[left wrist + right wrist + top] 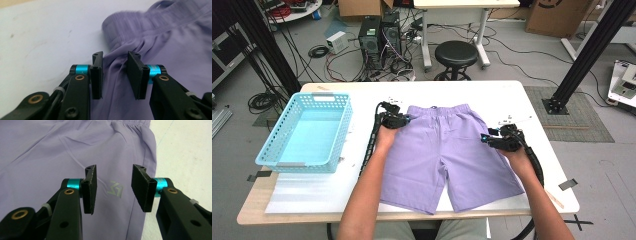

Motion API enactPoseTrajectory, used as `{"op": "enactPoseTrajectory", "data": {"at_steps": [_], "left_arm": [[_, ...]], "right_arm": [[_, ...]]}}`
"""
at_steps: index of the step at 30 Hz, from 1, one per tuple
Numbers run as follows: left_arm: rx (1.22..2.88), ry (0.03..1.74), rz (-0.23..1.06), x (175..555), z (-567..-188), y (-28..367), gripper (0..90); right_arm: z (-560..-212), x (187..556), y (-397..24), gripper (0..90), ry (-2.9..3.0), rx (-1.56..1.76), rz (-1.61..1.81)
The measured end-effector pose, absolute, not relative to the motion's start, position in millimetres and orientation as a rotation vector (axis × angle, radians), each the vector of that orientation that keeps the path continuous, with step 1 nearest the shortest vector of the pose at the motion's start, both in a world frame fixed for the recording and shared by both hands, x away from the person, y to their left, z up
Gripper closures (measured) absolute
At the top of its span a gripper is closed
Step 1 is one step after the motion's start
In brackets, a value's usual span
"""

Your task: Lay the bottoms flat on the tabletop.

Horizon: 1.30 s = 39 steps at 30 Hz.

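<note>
A pair of purple shorts [447,150] lies flat on the white table [512,95], waistband at the far side. My left gripper [404,120] sits at the waistband's left corner. In the left gripper view the jaws [115,75] stand apart on either side of a raised pucker of the shorts [175,50], and folds run into the gap. My right gripper [486,139] hovers at the right side of the shorts [50,157]. It is open [113,191], with a small silver logo [115,189] on the cloth showing between its jaws.
A light blue plastic basket [307,130] stands on the table's left part, beside the left forearm. Bare table runs behind the waistband and along the right edge. On the floor beyond the table are a black stool [456,55], computers and cables.
</note>
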<state>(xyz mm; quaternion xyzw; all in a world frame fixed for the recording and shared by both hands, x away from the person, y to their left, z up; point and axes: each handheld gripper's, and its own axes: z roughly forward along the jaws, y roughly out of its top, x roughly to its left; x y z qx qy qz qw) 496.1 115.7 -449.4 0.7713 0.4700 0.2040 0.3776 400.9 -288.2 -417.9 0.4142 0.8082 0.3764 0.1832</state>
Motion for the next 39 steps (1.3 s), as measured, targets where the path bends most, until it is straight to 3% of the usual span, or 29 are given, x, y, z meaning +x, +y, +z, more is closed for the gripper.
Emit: {"op": "enactPoseTrajectory", "data": {"at_steps": [3, 11, 21, 28, 32, 39], "left_arm": [[1.946, 1.257, 0.575, 497, -449, 117, 64.7], [1.876, 1.287, 0.615, 492, -445, 123, 43.5], [1.792, 1.210, 0.610, 462, -426, 147, 40.8], [1.751, 1.181, 0.598, 448, -424, 162, 40.8], [1.728, 1.166, 0.573, 437, -430, 169, 40.7], [1.689, 1.092, 0.545, 403, -429, 177, 27.2]], "right_arm": [[-420, 405, -286, 57.3, 2.278, 1.164, 1.061], [-422, 433, -279, 63.0, 2.215, 1.183, 1.025], [-443, 493, -245, 71.7, 2.279, 1.171, 0.891], [-448, 501, -271, 72.7, 2.170, 1.392, 0.930], [-439, 492, -283, 69.3, 2.160, 1.415, 0.996], [-408, 445, -299, 47.2, 2.100, 1.325, 1.127]]}}
